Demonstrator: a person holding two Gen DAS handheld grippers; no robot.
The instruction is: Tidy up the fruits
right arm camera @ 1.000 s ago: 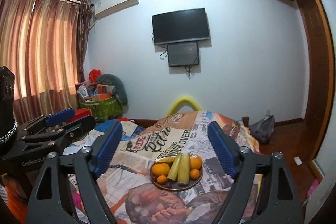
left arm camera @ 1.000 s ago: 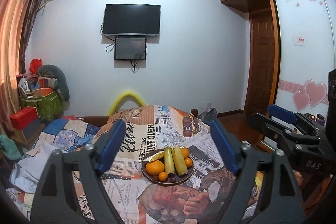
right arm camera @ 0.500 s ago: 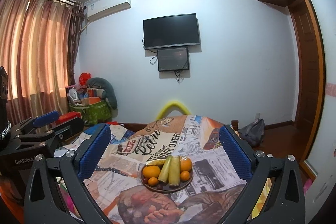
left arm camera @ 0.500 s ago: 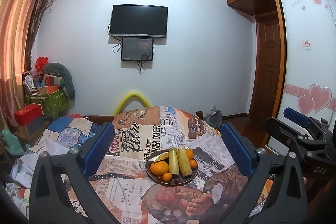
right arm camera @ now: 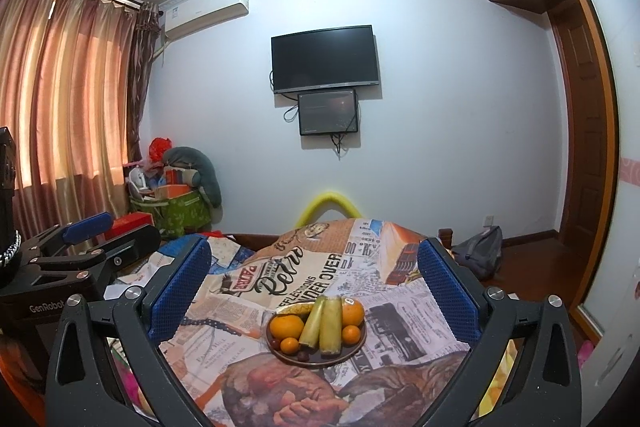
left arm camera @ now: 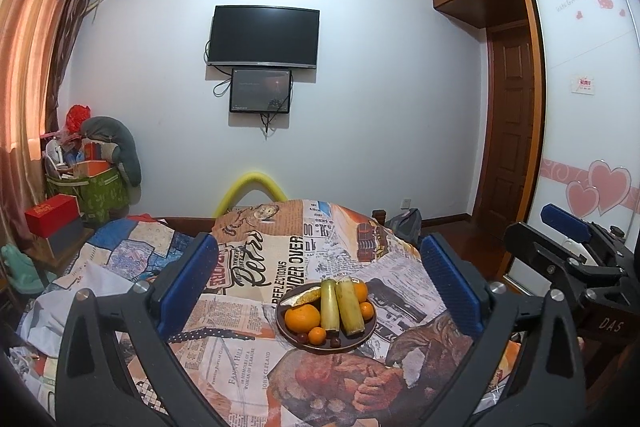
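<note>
A dark round plate (left arm camera: 289,335) sits on a table under a newspaper-print cloth (left arm camera: 256,267). It holds two pale green stalks (left arm camera: 340,305), a large orange (left arm camera: 302,318), smaller oranges, a yellow slice and dark cherries. The plate also shows in the right wrist view (right arm camera: 340,357). My left gripper (left arm camera: 318,281) is open and empty, held back from the plate. My right gripper (right arm camera: 314,277) is open and empty, also short of the plate. Each gripper appears at the edge of the other's view.
A yellow curved chair back (left arm camera: 252,187) rises behind the table. A green bin of clutter (left arm camera: 90,187) and a red box (left arm camera: 52,213) stand at the left. A grey bag (right arm camera: 478,253) lies on the floor at the right, near a wooden door (left arm camera: 510,131).
Both grippers' jaws have opened wider. Both views have drifted slightly, with the plate staying between the fingers.
</note>
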